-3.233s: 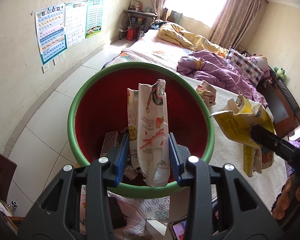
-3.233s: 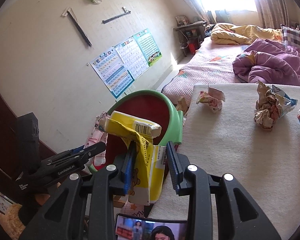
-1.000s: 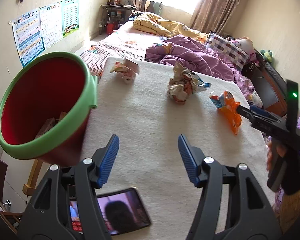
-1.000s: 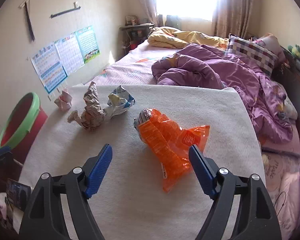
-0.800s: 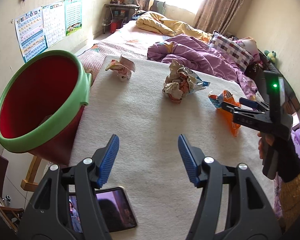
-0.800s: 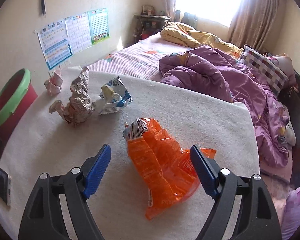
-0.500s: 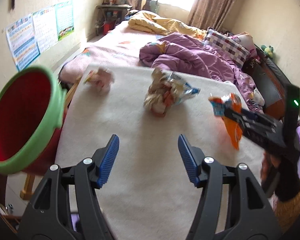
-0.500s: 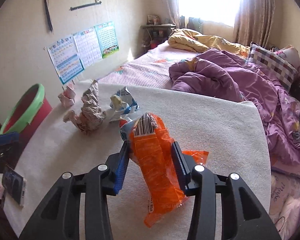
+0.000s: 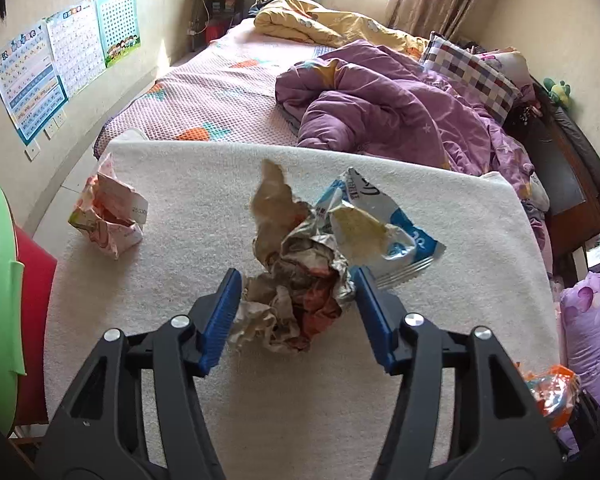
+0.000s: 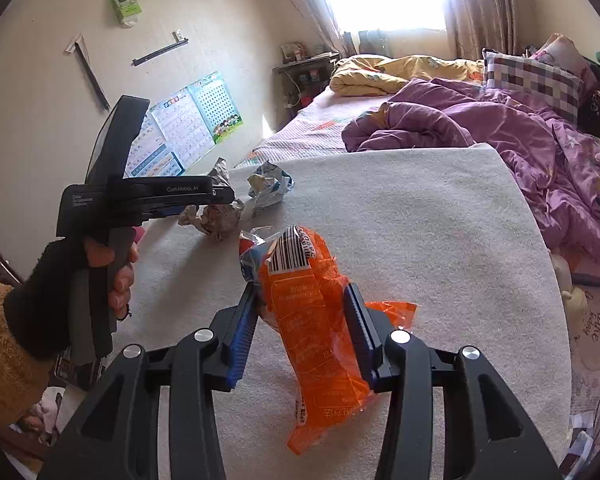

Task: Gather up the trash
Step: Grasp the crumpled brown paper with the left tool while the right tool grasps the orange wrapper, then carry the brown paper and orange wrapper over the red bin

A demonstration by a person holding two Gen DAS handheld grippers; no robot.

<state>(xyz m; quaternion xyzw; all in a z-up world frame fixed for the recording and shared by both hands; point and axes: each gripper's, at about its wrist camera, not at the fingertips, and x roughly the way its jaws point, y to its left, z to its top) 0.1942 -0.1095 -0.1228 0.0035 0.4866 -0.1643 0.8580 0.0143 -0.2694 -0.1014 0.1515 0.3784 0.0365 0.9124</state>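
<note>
My left gripper [image 9: 296, 314] hangs low over the white mat [image 9: 172, 380]. Its jaws are closing, with a crumpled brown and foil paper wad [image 9: 296, 296] between the blue pads, which sit at its edges. A blue-white wrapper [image 9: 380, 224] lies against the wad's far side. A crushed pink carton [image 9: 108, 216] lies to the left. My right gripper [image 10: 304, 320] is shut on an orange snack bag [image 10: 316, 344], which hangs off the mat. In the right wrist view, the left gripper [image 10: 220, 196] is over the wad [image 10: 216, 216], held by a gloved hand [image 10: 100, 272].
The red bucket with a green rim [image 9: 0, 280] stands off the mat's left edge. Behind the mat is a bed with a purple duvet [image 9: 380, 100] and a yellow quilt [image 9: 320, 24]. Posters [image 9: 60, 52] hang on the left wall.
My left gripper swung away from the bucket and dropped forward over the wad. My right gripper shut on the orange bag, raised it and turned left.
</note>
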